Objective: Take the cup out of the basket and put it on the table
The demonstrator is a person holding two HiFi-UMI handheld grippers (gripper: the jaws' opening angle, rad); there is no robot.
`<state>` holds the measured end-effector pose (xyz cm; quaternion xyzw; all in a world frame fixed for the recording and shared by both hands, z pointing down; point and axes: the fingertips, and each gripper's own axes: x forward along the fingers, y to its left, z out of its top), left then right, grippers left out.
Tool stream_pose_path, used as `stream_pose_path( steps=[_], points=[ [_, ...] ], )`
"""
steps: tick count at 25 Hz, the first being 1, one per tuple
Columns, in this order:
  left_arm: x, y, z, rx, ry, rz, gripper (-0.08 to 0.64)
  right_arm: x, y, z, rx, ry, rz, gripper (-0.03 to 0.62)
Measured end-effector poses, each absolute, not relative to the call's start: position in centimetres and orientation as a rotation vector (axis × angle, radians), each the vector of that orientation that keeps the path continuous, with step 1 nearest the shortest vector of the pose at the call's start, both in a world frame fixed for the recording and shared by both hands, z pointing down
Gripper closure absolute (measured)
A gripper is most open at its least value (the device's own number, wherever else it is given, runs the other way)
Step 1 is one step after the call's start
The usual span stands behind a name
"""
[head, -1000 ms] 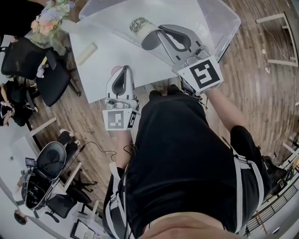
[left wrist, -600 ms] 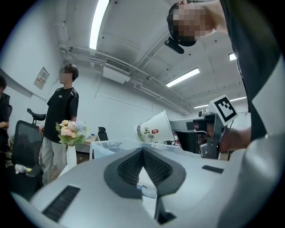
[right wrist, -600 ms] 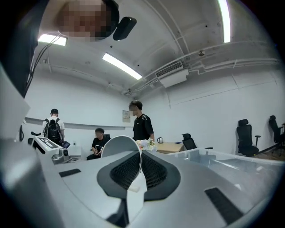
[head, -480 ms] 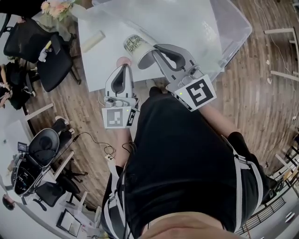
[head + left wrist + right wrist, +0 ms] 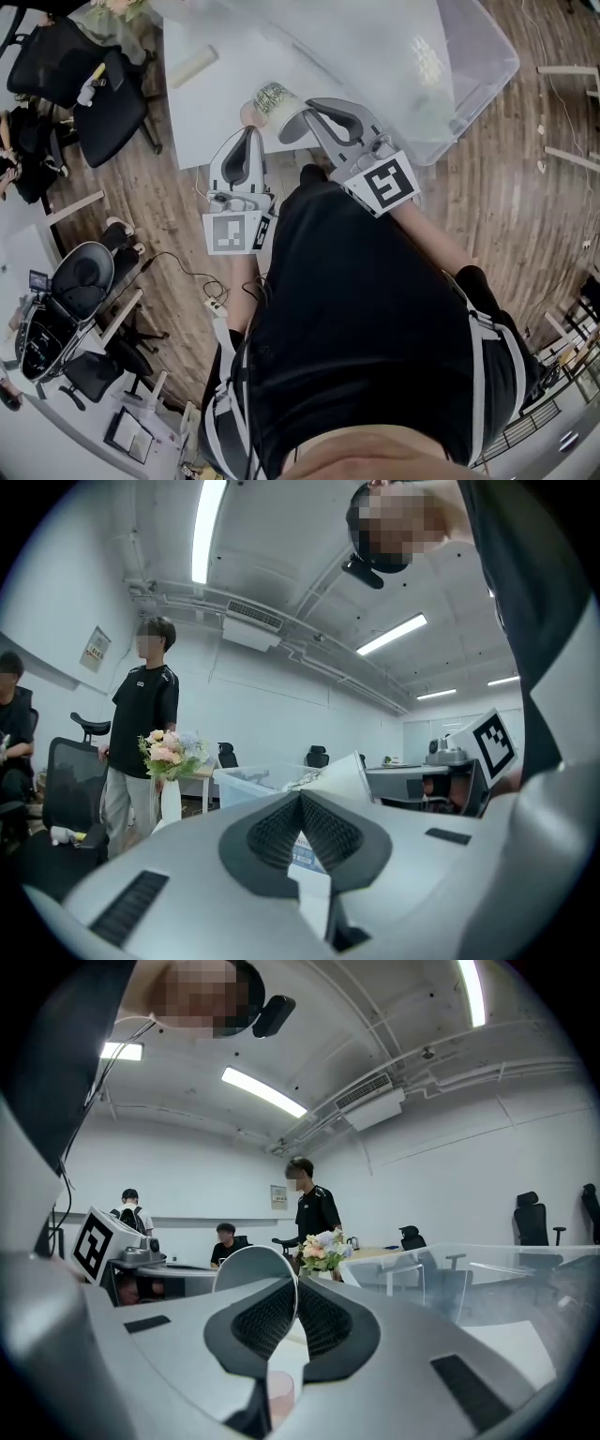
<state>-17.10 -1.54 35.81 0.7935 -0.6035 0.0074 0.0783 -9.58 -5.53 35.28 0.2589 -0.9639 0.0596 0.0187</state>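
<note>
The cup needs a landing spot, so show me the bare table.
Bare table lies between the pale roll and the left gripper. Crowded: the near edge, where the right gripper holds the cup beside a pink object and the clear bin.

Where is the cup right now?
In the head view the cup is at top centre, pinched in the right gripper over the white table, just left of the clear basket.
</note>
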Motion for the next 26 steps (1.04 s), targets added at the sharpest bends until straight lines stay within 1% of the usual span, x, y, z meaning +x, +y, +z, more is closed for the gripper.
stream_pose_path(
  steps=[4,26],
  points=[
    [-17.38,-1.48,35.90,2.374,-1.812,0.027,0.541,-9.64,-5.48,36.20,0.773,-2.972,0.194,0.563],
    [-18.17,-1.25,35.00,2.389,-1.812,0.024,0.541,-9.63,-5.85,35.35,0.785,-2.959,0.145,0.564]
  ],
)
